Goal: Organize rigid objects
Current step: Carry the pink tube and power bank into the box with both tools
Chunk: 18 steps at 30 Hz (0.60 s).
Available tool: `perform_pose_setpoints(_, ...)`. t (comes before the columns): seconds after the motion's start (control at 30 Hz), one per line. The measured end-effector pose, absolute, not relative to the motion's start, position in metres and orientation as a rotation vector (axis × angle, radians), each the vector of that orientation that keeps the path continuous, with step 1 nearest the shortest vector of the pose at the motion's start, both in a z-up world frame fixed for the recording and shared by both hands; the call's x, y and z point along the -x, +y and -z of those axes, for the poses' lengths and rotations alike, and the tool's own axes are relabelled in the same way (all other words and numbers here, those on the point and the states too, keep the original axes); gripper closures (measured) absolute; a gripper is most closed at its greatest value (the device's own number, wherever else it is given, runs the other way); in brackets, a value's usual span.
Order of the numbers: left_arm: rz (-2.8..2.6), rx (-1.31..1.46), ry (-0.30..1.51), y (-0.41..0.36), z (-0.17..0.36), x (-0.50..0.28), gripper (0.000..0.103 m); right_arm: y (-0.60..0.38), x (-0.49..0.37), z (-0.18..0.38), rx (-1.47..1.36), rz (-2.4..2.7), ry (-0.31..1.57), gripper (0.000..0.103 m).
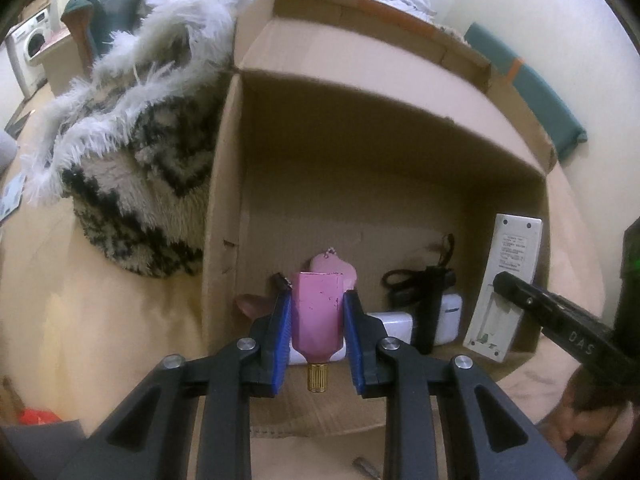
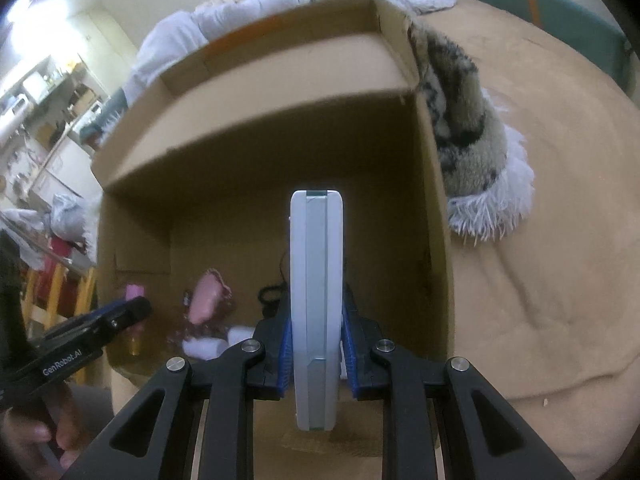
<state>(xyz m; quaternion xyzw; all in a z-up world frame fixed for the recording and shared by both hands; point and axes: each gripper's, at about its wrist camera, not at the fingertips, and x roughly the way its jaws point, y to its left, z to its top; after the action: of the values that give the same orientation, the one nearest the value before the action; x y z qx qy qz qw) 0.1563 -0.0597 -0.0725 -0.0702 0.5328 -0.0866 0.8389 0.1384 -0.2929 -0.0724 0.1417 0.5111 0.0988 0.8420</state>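
Note:
An open cardboard box [image 1: 384,80] lies on a tan bed cover. My left gripper [image 1: 317,312] is shut on a pink bottle [image 1: 317,308] with a gold cap, held over the box's near left part. My right gripper [image 2: 316,340] is shut on a white remote control [image 2: 316,300], gripped edge-on above the box [image 2: 280,76]. From the left wrist view the remote [image 1: 508,280] shows at the box's right side, its battery bay open. On the box floor lie a pink pouch [image 2: 206,296], white chargers [image 1: 450,318] and a black corded item [image 1: 424,292].
A shaggy black-and-white throw [image 1: 132,184] is heaped against the box's outer wall, with white bedding [image 1: 208,4] behind. A teal board [image 1: 532,88] stands by the wall. A hand [image 2: 36,436] holds the left gripper. A washing machine [image 1: 30,44] stands far off.

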Motion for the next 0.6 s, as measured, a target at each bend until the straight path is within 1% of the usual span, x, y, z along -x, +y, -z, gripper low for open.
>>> perform_pose_setpoints(0.13, 0.188, 0.125, 1.129, -0.062, 0.074, -0.154, 0.08, -0.286, -0.137, 0.072, -0.235, -0.192, 1.079, 0.08)
perform_pose_setpoints(0.37, 0.168, 0.072, 1.129, -0.07, 0.08, -0.157, 0.08, -0.283, -0.145, 0.084, -0.196, -0.15, 1.134, 0.08)
perform_pose_setpoints(0.5, 0.152, 0.07, 1.157, -0.068, 0.088, -0.16, 0.08, -0.279, -0.145, 0.085, -0.164, -0.144, 1.132, 0.08)
perform_pose_setpoints(0.6, 0.157, 0.029, 1.142, -0.073, 0.089, -0.159, 0.08, -0.278, -0.146, 0.085, -0.166, -0.149, 1.132, 0.08)
